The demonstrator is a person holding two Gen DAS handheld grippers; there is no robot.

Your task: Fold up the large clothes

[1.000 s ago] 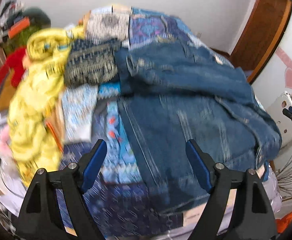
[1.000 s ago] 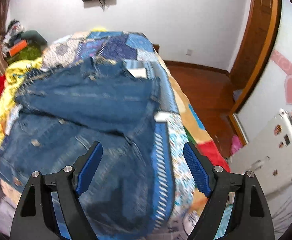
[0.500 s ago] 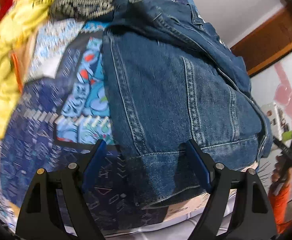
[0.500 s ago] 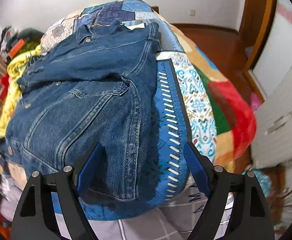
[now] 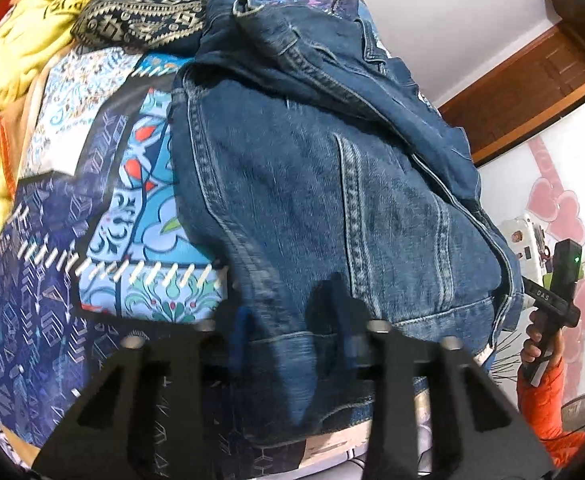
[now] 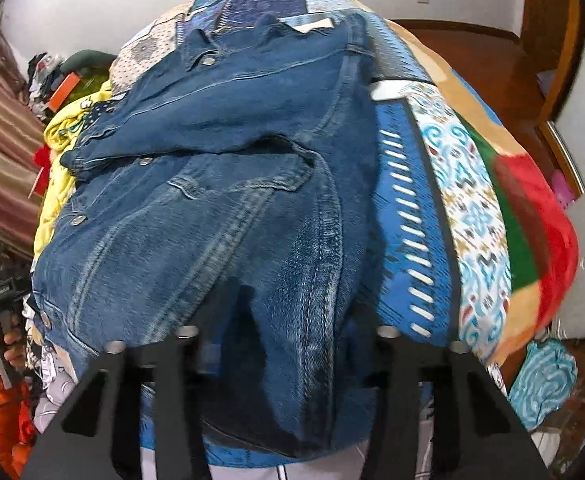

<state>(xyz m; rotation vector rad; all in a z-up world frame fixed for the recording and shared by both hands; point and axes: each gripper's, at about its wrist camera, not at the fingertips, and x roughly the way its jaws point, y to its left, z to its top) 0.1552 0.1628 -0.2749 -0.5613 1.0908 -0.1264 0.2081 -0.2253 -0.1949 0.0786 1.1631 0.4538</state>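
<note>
One denim jacket (image 5: 332, 208) lies on one patchwork quilt (image 5: 72, 280). Beside it are one yellow blanket (image 5: 8, 72) and one dark gold-patterned cloth (image 5: 144, 16). Two grippers show: the left gripper (image 5: 292, 340) and the right gripper (image 6: 288, 344).

Faded, matt blue denim jacket (image 5: 324, 184) with pale stitching and metal snaps, soft printed patchwork quilt (image 6: 472, 200), fuzzy yellow blanket (image 5: 8, 80), glossy wooden floor (image 6: 484, 56)
</note>
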